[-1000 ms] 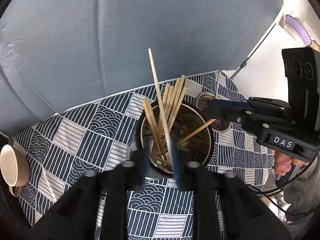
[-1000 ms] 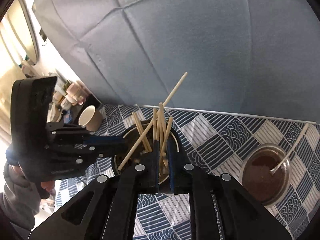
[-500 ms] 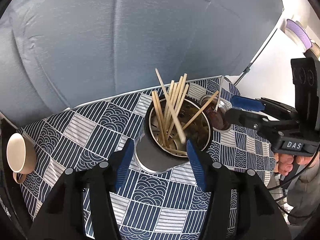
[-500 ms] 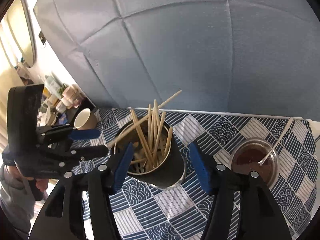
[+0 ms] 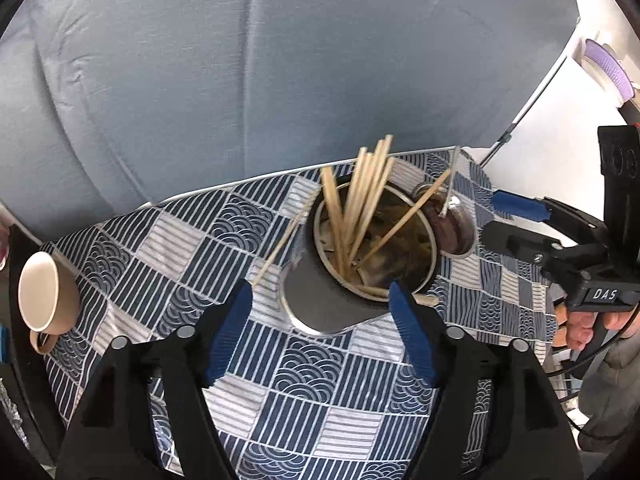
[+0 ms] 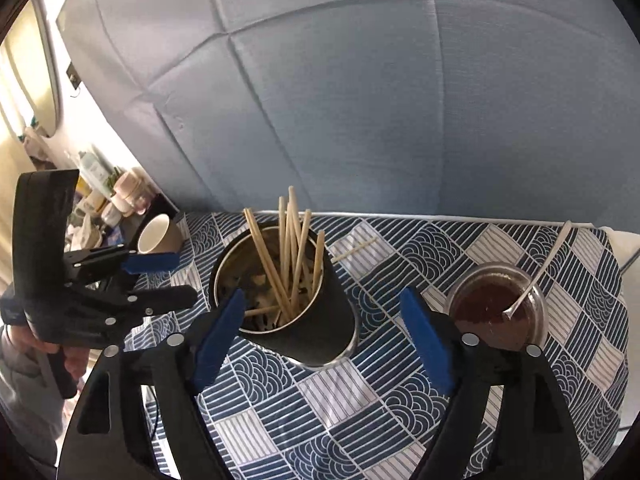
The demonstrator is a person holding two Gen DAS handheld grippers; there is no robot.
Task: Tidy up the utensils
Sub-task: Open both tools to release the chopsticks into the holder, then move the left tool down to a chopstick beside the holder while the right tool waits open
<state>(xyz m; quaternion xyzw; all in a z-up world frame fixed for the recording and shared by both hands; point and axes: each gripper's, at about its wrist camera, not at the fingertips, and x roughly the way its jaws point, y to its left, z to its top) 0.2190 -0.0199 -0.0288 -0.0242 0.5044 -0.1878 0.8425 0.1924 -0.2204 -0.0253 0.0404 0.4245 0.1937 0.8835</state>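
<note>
Slim wooden chopsticks [image 5: 362, 196] in cylindrical metal holder [image 5: 320, 300], patterned tablecloth [image 5: 304, 392]

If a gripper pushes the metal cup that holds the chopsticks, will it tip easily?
The metal cup probably slides before tipping: it looks wide and stands flat on the tablecloth. The chopsticks lean loosely, so they would likely rattle and shift.
</note>
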